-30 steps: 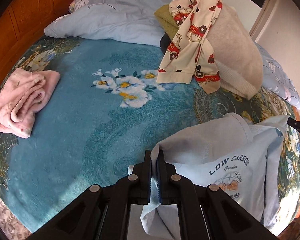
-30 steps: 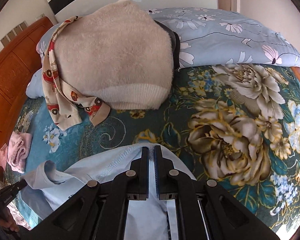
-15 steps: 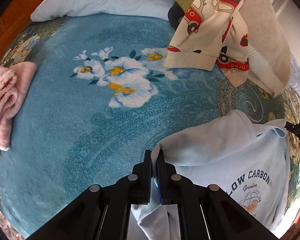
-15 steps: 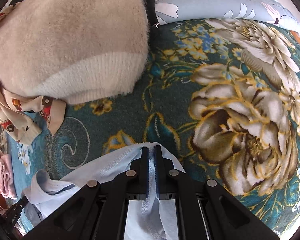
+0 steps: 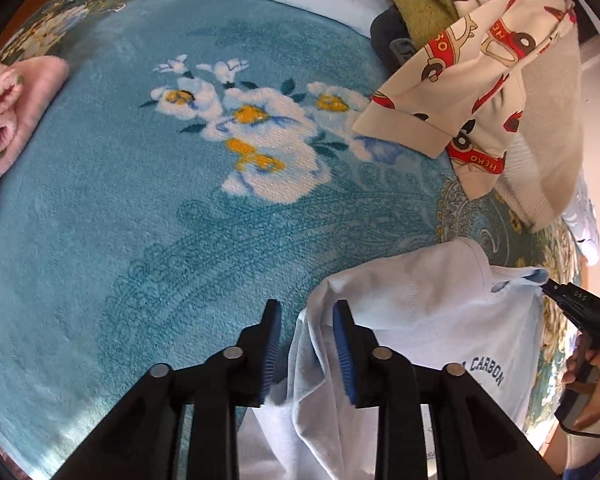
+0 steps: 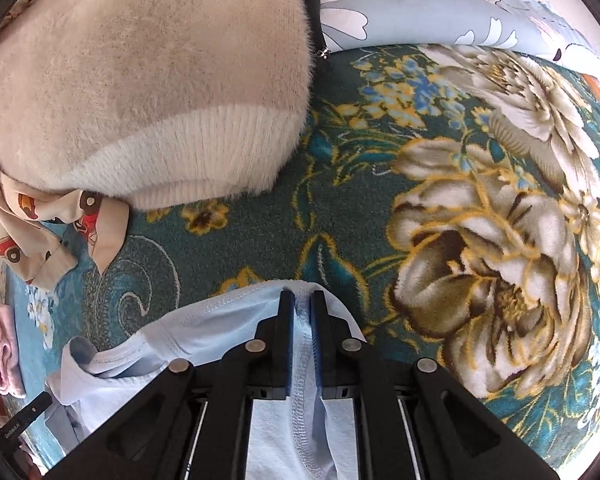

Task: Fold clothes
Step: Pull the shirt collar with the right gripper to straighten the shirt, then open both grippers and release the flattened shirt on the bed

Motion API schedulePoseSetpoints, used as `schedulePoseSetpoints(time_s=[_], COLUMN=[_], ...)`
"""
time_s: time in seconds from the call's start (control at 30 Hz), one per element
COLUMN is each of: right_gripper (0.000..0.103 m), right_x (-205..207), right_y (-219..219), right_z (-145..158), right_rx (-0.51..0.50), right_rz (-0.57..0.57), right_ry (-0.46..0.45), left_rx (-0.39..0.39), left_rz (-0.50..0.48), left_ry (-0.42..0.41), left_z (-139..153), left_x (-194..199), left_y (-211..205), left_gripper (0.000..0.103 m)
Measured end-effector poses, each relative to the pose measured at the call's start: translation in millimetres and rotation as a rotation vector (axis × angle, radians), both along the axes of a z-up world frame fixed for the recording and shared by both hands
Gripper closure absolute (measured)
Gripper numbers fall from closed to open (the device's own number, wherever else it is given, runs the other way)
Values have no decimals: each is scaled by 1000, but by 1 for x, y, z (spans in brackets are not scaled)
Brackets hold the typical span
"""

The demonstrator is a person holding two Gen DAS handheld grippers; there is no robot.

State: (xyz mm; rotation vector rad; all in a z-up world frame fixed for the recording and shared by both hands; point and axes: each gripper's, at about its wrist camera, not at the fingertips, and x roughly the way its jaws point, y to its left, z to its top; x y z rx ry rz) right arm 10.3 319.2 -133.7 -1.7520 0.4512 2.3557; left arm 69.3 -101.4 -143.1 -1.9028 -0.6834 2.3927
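Each camera sits on its own gripper and looks forward along the two fingers, tilted steeply down at the bed from close range. The left wrist view faces the blue flowered blanket; the right wrist view faces the darker flowered part. Both views share the light blue shirt, the beige sweater and the pink cloth. Each view shows the other gripper at its edge.

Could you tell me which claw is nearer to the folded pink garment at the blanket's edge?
Left. The left claw opens over the light blue shirt, the pink garment across bare blanket; the right claw sits farther along that shirt.
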Motion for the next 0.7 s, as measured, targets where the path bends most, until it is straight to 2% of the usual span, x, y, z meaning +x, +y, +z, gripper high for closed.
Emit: schedulePoseSetpoints(time_s=[0.07, 0.23, 0.3, 0.53, 0.6, 0.63, 0.67, 0.7], right_gripper=[41, 39, 37, 37, 37, 37, 37, 37], right_x=[4, 45, 54, 99, 105, 107, 110, 112], right_y=[0, -7, -18, -39, -43, -45, -47, -48], right_z=[10, 39, 37, 20, 19, 19, 20, 20], right_rx=[-10, -55, -54, -83, -99, -106, -113, -123], right_rz=[3, 20, 17, 45, 45, 44, 43, 43], right_ry=[21, 121, 107, 60, 56, 55, 54, 54], left_rx=[7, 18, 32, -52, -95, -100, -100, -84], left_rz=[14, 89, 88, 30, -3, -23, -43, -53], left_ry=[23, 73, 72, 12, 1, 11, 24, 32], left_z=[11, 27, 22, -5, -7, -6, -4, -2], left_x=[13, 66, 90, 130, 133, 134, 135, 135], left_y=[-2, -2, 8, 54, 63, 67, 71, 72], left_gripper=[58, 44, 44, 44, 47, 53, 69, 77])
